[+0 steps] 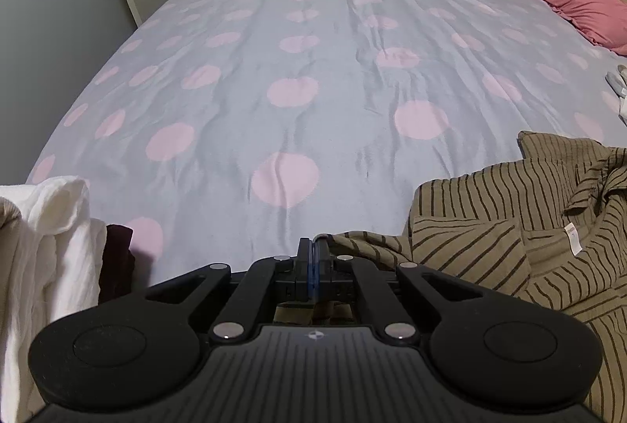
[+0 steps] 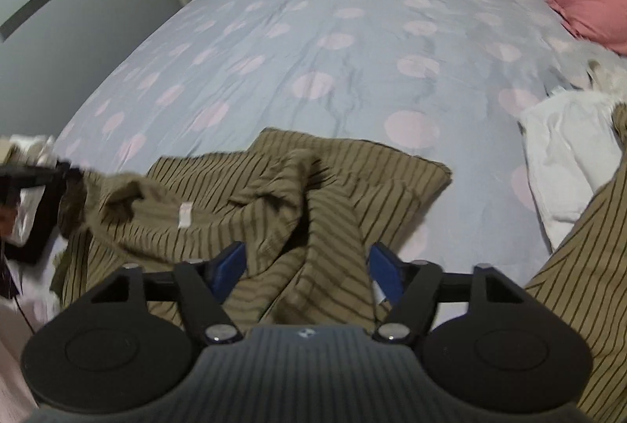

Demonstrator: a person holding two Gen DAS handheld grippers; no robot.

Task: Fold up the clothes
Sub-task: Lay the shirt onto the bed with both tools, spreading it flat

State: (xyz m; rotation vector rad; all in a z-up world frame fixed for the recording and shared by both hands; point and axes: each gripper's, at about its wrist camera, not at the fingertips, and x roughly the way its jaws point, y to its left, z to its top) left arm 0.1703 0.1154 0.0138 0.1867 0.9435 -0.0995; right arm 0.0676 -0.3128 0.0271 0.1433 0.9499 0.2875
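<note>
Olive-brown shirt with thin dark stripes (image 2: 274, 196) lies crumpled at the near edge of the bed, on the grey-blue cover with pink dots (image 1: 313, 70); white care label (image 2: 183, 214) faces up, so at least part is inside out or flipped. Left gripper (image 1: 313, 258): blue-padded fingers pressed together, with a hem of the striped cloth running up to the tips; it appears pinched on that edge, though the contact itself is partly hidden. Right gripper (image 2: 305, 266): fingers spread wide, a ridge of the shirt bunched between them, nothing clamped. White crumpled garment (image 1: 47, 246) sits just beside the left gripper; a second pale garment (image 2: 564, 156) lies near the shirt on the right. Pink pillow (image 1: 572, 0) well apart at the far corner. Risks, as judged: if the right closes on this thick ridge it may take several layers at once, and spreading would then drag the shirt into a twist. A shallow left pinch could slip under tension. The neighbouring white cloth could be snagged if either gripper sweeps low.
</note>
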